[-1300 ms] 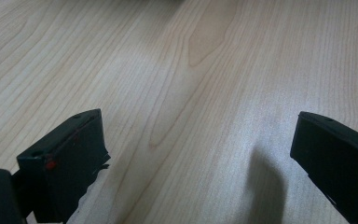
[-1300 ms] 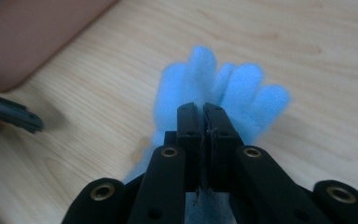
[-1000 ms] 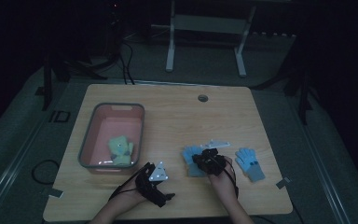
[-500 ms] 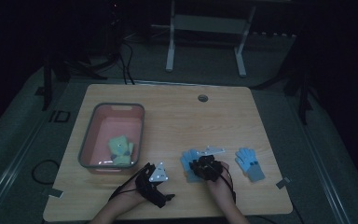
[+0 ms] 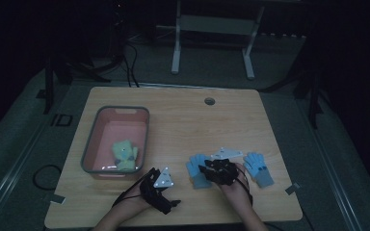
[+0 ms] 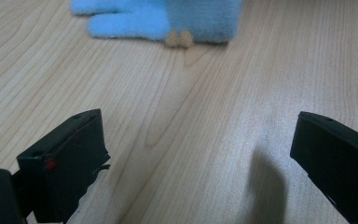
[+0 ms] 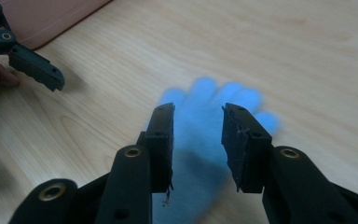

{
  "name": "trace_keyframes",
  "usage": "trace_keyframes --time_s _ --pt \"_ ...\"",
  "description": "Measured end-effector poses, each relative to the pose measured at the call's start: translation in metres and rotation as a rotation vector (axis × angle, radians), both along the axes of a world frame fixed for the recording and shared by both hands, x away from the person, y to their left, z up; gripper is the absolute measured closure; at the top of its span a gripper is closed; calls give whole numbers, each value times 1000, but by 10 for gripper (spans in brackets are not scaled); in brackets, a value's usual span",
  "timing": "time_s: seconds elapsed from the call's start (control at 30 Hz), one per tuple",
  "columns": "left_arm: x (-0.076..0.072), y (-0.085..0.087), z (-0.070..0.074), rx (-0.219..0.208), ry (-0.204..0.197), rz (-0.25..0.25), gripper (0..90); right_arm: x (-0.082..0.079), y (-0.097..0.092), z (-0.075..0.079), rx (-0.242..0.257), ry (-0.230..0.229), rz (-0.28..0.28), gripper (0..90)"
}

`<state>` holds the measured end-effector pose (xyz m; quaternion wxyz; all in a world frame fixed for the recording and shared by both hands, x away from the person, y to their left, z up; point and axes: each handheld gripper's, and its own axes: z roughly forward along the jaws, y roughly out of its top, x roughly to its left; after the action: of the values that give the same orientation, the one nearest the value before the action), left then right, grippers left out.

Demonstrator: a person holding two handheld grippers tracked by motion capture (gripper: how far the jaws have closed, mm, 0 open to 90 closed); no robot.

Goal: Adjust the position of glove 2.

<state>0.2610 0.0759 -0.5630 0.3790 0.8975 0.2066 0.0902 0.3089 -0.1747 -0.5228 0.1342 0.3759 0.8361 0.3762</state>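
High view puts the two hands at the near edge of the bench [image 5: 183, 110]: the left tongs [image 5: 169, 204] rest on bare wood near the middle, jaws spread wide with nothing between them, while the right tongs [image 5: 211, 169] hover just over the nearer blue glove [image 5: 197, 169]. Their jaws have just been opening and now stand partly apart above the glove's palm [image 7: 200, 135], pads clear of the fleece, nothing gripped. To take this glove cleanly, I judge the tongs should come straight down across the palm or cuff and pinch a fold of fabric; closing too shallow risks sliding off the pile. Right of that hand lies the second blue glove [image 5: 258, 168], apart from the first. Farther left sits the pink tub [image 5: 142, 139] with a pale green glove [image 5: 124, 155] inside, the likely drop place.
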Motion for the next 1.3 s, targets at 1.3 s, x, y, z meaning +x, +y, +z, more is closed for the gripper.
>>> trace_keyframes --time_s 1.3 --pt "1 1 0 -21 8 -7 37 22 -189 -18 -134 34 -68 615"
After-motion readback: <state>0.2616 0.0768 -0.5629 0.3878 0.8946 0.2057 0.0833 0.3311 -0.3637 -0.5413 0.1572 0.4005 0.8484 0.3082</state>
